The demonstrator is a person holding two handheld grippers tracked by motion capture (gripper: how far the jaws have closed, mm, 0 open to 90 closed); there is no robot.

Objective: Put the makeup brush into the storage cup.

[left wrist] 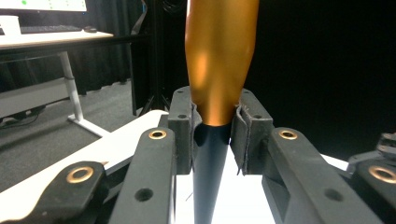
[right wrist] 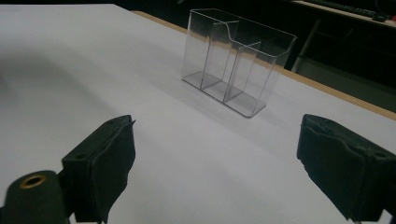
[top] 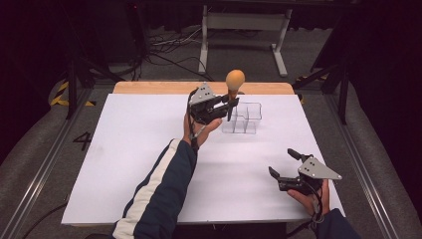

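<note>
Clamped jaws of the left gripper [top: 230, 102] hold an upright tool with a rounded orange top and dark tapering lower part [top: 234, 89], raised above the far middle of the white table [top: 124, 164] and just beside a clear plastic compartment box [top: 242, 118], as seen from the high view; whether the tool's tip touches the box cannot be told at this size. At the near right corner, the right gripper [top: 285, 164] rests low over the table with its jaws spread wide and nothing between them, the hand [top: 309, 198] partly cut off by the bottom edge. A dark mark resembling the figure 4 [top: 82, 141] sits on the floor left of the table; no other writing can be read. From the left gripper view, the two black pads [left wrist: 183, 135] press the tool [left wrist: 219, 60] from both sides right where orange meets dark, its top cut off by the upper edge and its tip by the lower one. A desk [left wrist: 51, 39] stands in the dim background, with what may be a keyboard on it, too dark to make out. From the right gripper view, the open jaws frame bare white table [right wrist: 70, 56], and the clear box [right wrist: 236, 60] stands upright well ahead of them near the table's wooden far edge, its divided compartments empty.
</note>
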